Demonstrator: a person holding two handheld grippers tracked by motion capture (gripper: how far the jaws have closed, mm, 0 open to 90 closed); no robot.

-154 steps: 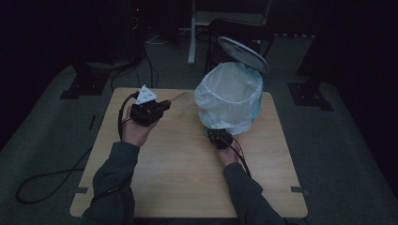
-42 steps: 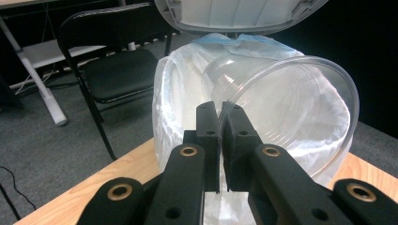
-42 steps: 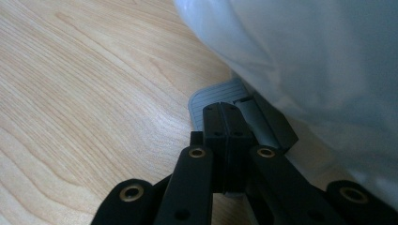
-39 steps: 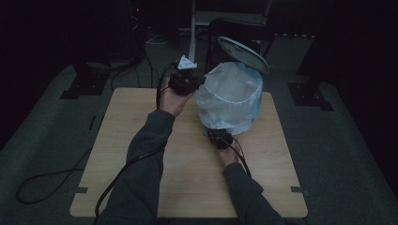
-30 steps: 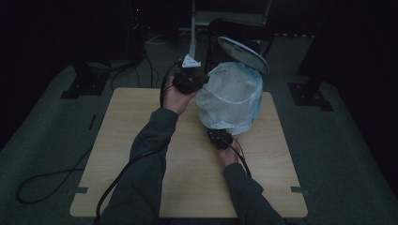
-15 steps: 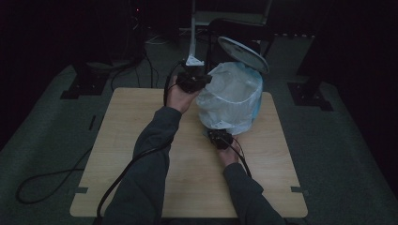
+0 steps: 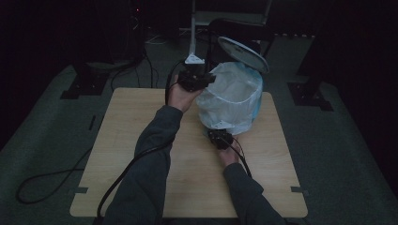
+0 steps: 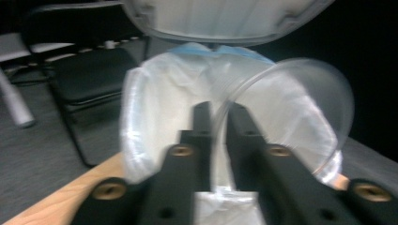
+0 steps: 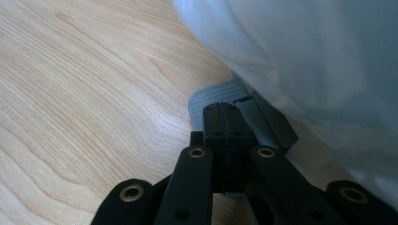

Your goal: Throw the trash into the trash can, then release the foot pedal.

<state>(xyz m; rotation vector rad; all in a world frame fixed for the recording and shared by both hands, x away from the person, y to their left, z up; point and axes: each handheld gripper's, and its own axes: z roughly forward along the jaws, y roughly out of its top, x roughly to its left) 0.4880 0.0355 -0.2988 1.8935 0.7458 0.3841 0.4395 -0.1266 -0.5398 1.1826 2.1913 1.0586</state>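
A pedal bin lined with a white bag [image 7: 234, 98] stands on the wooden table [image 7: 141, 122], its lid [image 7: 243, 48] tipped up. My left gripper [image 7: 206, 77] hovers at the bin's near-left rim. In the left gripper view its jaws [image 8: 219, 110] have just been opening; a clear plastic cup [image 8: 300, 103] hangs over the bag [image 8: 155, 117] with its thin rim in the gap, the pads not pressing it. My right gripper [image 7: 219, 136] is low at the bin's foot, jaws shut [image 9: 226, 110] and resting on the grey pedal [image 9: 211, 101].
A black chair [image 8: 89, 75] and a white stand post [image 7: 192, 28] are behind the table. Cables [image 7: 47, 178] trail over the grey floor at the left. Dark stand feet [image 7: 77, 89] sit off both far corners.
My left gripper has gone from the table's left part up to the bin's rim and held there over the last second. The right gripper has stayed on the pedal, lid up throughout.
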